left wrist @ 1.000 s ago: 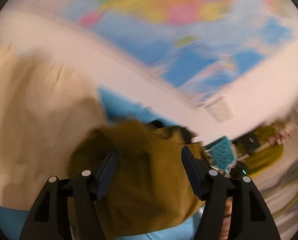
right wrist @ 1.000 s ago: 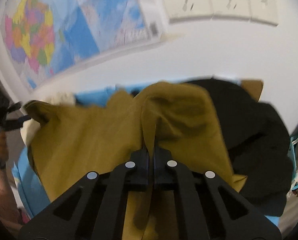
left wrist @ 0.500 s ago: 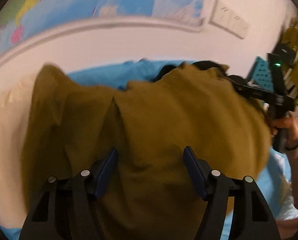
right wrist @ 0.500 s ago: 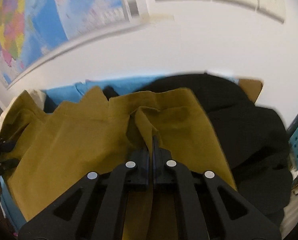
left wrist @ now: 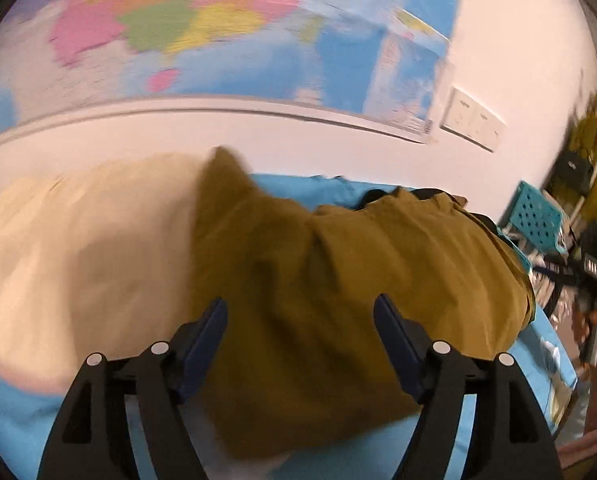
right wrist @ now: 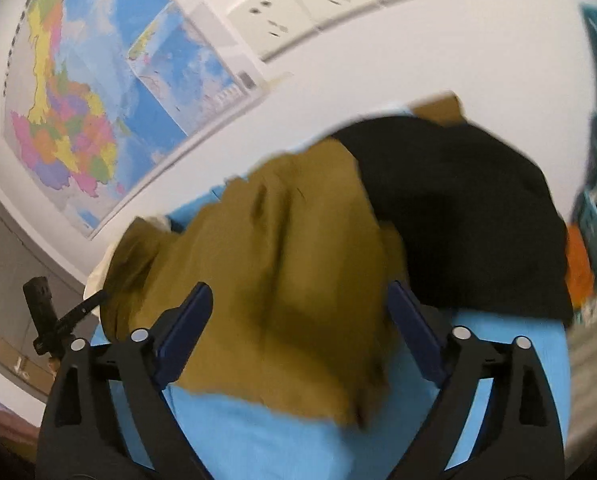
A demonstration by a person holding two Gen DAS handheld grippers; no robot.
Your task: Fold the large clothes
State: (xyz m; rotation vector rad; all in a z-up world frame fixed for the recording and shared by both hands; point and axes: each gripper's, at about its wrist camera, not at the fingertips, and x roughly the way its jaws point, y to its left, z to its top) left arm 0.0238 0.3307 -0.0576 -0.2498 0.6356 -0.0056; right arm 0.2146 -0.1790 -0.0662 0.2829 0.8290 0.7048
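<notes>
An olive-brown garment [left wrist: 338, 280] lies in a rumpled heap on the blue surface [left wrist: 18, 420]. My left gripper [left wrist: 300, 312] hovers over its near edge. Its jaws are opening, and the cloth lies between and below them, not pinched. In the right wrist view the same olive garment [right wrist: 282, 272] spreads under my right gripper [right wrist: 300, 296]. Those jaws are opening wide, and the pads are clear of the cloth. A black garment [right wrist: 466, 216] overlaps the olive one at the right. The blue surface [right wrist: 278, 440] shows near the right fingers.
A cream garment [left wrist: 78, 248] lies left of the olive one. A wall with a coloured map [left wrist: 178, 32] and sockets [left wrist: 472, 124] stands right behind the surface. A teal perforated basket [left wrist: 534, 220] stands at the right. A person's hand [left wrist: 594, 324] holds the other tool there.
The right gripper, pinched shut on an olive fold before, now stands wide open with the cloth dropped flat. The left jaws have spread a little, and both views have swung and dipped.
</notes>
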